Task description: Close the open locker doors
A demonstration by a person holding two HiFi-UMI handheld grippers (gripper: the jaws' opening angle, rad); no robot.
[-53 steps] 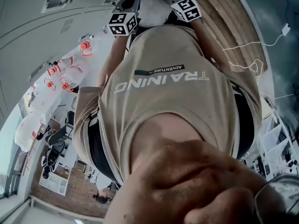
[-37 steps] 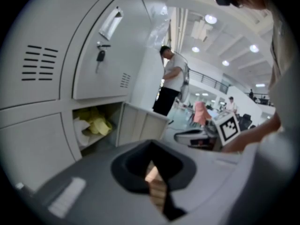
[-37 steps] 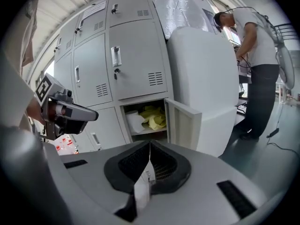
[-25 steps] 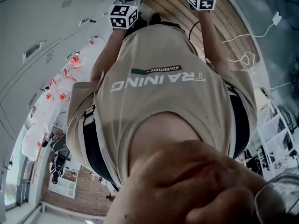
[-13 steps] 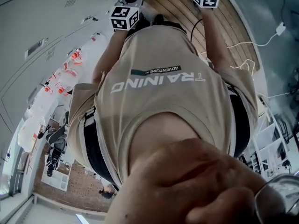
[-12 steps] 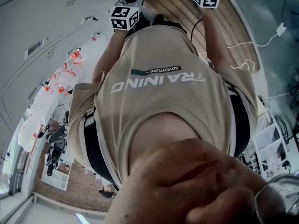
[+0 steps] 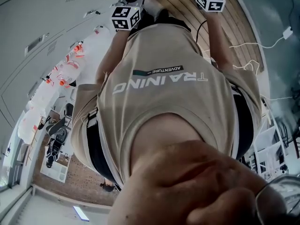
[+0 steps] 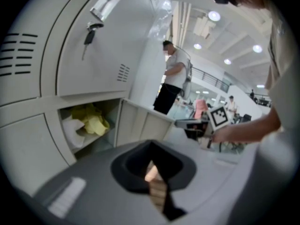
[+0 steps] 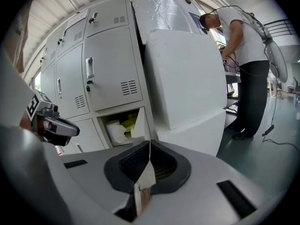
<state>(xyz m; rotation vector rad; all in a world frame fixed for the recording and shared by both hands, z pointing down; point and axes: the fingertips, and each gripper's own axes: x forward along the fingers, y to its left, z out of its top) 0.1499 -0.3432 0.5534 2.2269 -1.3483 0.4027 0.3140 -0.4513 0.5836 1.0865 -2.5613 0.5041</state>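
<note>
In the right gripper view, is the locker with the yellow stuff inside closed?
No, its door stands open, and the yellow stuff and a white bundle show inside.

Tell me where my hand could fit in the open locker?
The open locker is crowded at the back, where a white bundle and yellow stuff fill it. Bare room seems to be only along the front of its floor, between that pile and the swung-out door.
</note>
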